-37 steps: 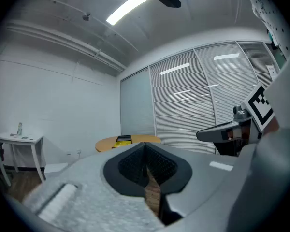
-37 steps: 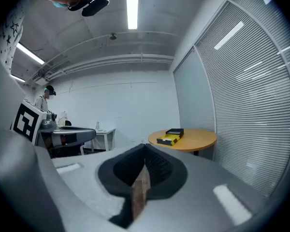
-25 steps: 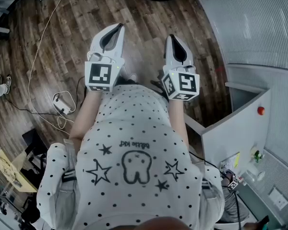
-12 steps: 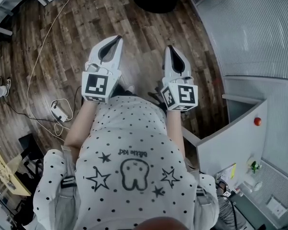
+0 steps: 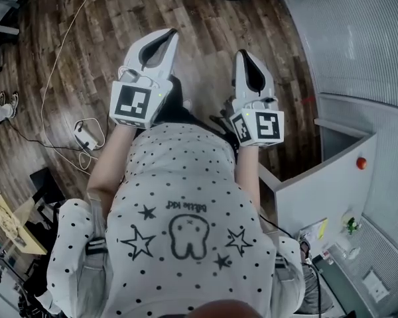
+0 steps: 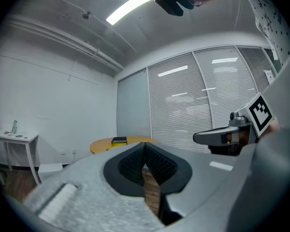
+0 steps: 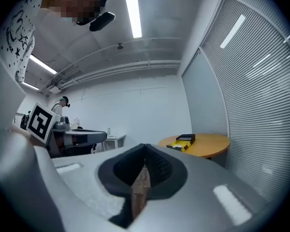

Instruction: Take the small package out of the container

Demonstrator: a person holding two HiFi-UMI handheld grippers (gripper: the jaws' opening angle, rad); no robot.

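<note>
Far left, one white adapter (image 5: 86, 136) lies on the wood floor, same spot as a second ago. Your left gripper (image 5: 167, 37) has its jaws pressed together with nothing between them, and it points level over bare floor. Your right gripper (image 5: 243, 55) is the same: jaws together, empty, level, just beside the left one. Neither has shifted much over the last second. Only the head view has swung: the orange table edge seen at the top half a second ago has almost slid out of view. So nothing is in hand and the reach hasn't started. You're standing off.

Right of you is one grey cabinet (image 5: 318, 197) with one red button (image 5: 361, 163).

The task's thing is not near either gripper. The right gripper view shows one round table (image 7: 209, 143) well ahead, carrying one dark box (image 7: 185, 137) touching one yellow piece (image 7: 178, 146). Probably the container and the package, but it's too small to tell which is which.

Count: two grippers, two marker cubes, one table, one box, one yellow piece.
</note>
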